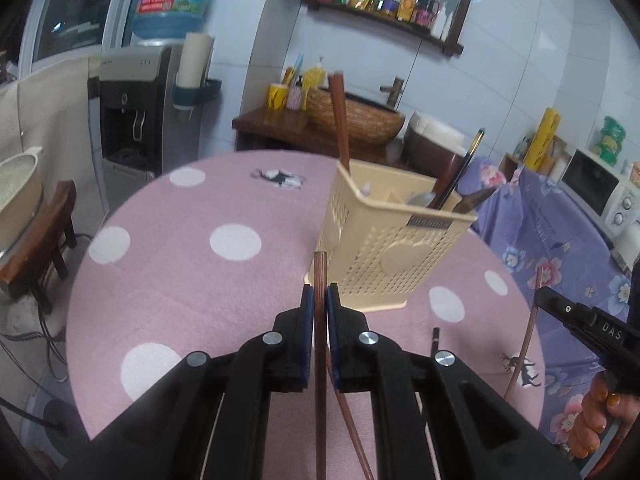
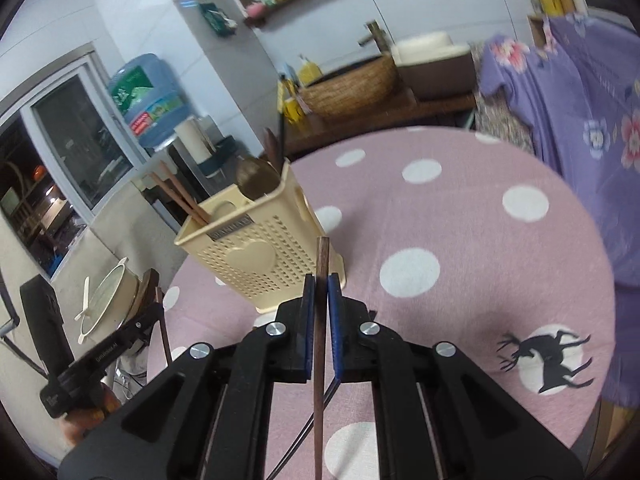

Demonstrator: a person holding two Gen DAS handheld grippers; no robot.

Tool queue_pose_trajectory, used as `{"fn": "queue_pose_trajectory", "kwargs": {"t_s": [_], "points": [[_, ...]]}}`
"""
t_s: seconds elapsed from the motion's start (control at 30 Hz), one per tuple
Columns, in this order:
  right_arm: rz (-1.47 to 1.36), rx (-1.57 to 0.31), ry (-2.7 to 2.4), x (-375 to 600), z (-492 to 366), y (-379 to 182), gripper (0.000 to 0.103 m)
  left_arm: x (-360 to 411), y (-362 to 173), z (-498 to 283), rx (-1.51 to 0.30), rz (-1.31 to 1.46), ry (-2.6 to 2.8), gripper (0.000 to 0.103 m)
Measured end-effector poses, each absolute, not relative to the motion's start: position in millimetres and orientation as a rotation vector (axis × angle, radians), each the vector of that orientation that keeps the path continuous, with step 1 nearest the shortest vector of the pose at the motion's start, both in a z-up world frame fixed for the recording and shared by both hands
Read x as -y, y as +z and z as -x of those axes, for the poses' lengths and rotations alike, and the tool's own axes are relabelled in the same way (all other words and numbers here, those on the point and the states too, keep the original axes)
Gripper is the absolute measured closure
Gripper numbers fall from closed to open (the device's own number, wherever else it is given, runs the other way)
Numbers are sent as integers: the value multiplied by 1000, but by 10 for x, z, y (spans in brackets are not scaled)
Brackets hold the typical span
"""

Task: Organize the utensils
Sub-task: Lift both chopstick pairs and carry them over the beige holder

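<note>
A cream perforated utensil holder (image 1: 384, 240) stands on the pink polka-dot table (image 1: 192, 280); it also shows in the right wrist view (image 2: 256, 256). It holds brown chopsticks (image 1: 340, 120), a spoon and dark utensils. My left gripper (image 1: 320, 292) is shut on a brown chopstick (image 1: 320, 360), held just in front of the holder. My right gripper (image 2: 320, 284) is shut on another brown chopstick (image 2: 320, 360), near the holder's right side. The right gripper also shows at the right edge of the left wrist view (image 1: 576, 320).
A loose thin stick (image 1: 352, 420) lies on the table under the left gripper, and a dark stick (image 1: 434, 340) lies to its right. A purple flowered cloth (image 1: 552, 248) covers the counter to the right. A water dispenser (image 1: 136, 112) and a sink basket (image 1: 356, 116) stand behind.
</note>
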State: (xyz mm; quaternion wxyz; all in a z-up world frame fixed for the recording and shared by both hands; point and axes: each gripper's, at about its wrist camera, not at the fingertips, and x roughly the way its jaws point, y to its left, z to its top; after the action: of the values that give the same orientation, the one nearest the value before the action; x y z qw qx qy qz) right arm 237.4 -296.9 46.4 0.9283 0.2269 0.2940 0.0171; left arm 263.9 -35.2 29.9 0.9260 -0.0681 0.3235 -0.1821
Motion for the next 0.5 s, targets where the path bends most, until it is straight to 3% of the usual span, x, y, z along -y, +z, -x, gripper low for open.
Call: {"fn": "queue_pose_trajectory", "kwargs": {"t_s": [0.27,0.5], "points": [[-355,-504,45,2930,-2077,862,96,250,670,-2397,-506,94,-373,95],[-331,-498,57,2880,-2050,955,96,206,751,-2371,-484,100,-370,95]]}}
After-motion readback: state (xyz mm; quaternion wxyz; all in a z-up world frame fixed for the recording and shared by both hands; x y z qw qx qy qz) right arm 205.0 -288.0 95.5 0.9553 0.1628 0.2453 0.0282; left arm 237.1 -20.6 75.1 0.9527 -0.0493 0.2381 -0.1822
